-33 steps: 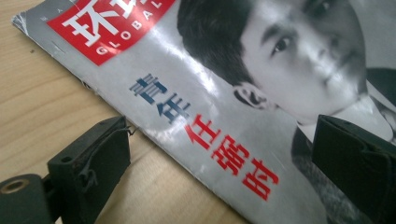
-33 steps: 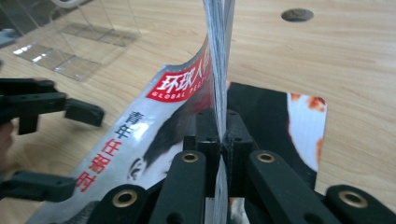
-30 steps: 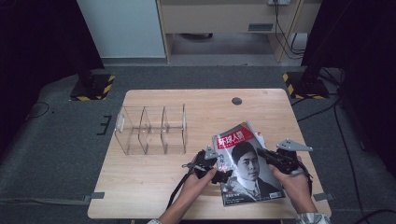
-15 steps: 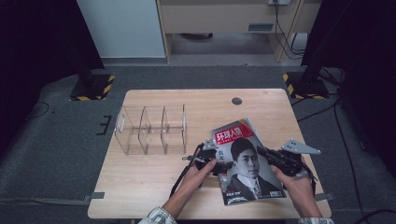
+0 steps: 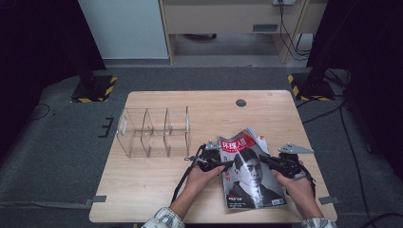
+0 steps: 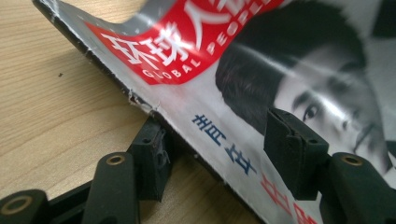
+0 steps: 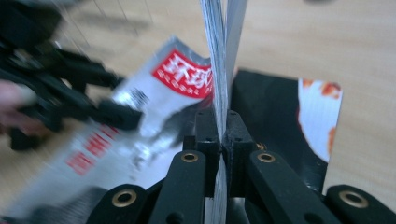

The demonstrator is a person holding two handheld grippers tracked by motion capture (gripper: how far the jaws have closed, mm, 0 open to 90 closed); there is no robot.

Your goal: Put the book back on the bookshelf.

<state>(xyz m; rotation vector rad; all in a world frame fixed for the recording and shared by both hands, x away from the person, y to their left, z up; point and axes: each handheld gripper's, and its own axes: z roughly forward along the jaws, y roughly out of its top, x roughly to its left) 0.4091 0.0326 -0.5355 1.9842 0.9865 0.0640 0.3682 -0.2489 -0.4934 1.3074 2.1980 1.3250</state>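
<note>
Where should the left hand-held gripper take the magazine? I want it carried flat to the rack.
Probably the spine edge of the magazine, from the left: it is lifted off the table, so one jaw slips under. The left hand-held gripper straddles it, jaws just closing; the right hand-held gripper clamps the opposite page edge.

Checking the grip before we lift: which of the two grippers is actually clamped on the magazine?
The right gripper: its jaws pinch the magazine pages. The left gripper straddles the cover's edge, jaws just closing but not yet pressing.
</note>
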